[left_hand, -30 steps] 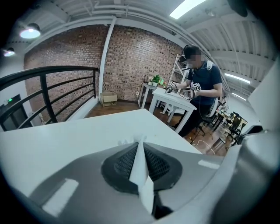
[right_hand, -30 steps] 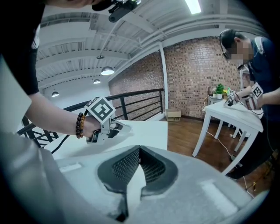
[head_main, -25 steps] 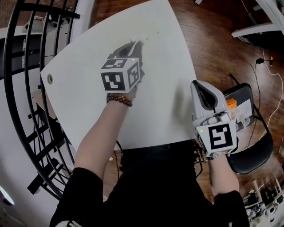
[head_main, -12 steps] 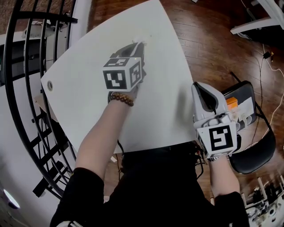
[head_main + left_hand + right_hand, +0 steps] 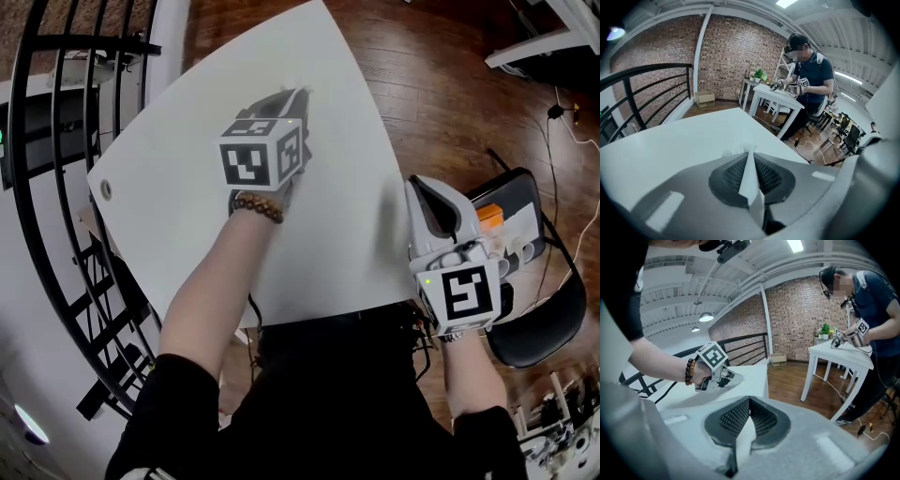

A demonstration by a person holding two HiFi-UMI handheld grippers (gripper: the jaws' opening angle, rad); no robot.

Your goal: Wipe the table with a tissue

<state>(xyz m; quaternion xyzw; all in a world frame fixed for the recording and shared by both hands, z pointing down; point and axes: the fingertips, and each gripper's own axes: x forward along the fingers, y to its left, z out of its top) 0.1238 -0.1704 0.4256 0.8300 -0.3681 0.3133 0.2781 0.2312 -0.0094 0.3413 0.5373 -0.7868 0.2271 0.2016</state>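
Observation:
My left gripper (image 5: 298, 96) reaches over the far part of the white table (image 5: 178, 216), tips down at the surface. It is shut on a white tissue (image 5: 751, 180), a thin folded sheet pinched between the dark ribbed pads, with a crumpled bit sticking out past the tips. In the head view the tissue is almost hidden under the gripper. My right gripper (image 5: 416, 182) hovers at the table's right edge, near the front, with its jaws shut and nothing in them (image 5: 749, 400). From the right gripper view I see the left gripper (image 5: 738, 376) resting on the table (image 5: 754, 376).
A black metal railing (image 5: 56, 141) curves along the table's left side. A black chair (image 5: 539, 319) with an orange-and-white object stands at the right, and cables (image 5: 562, 122) lie on the wooden floor. Another person (image 5: 808, 75) works at a second white table (image 5: 841, 355) beyond.
My left gripper has slid a little farther across the table with the tissue. The right gripper has stayed where it was.

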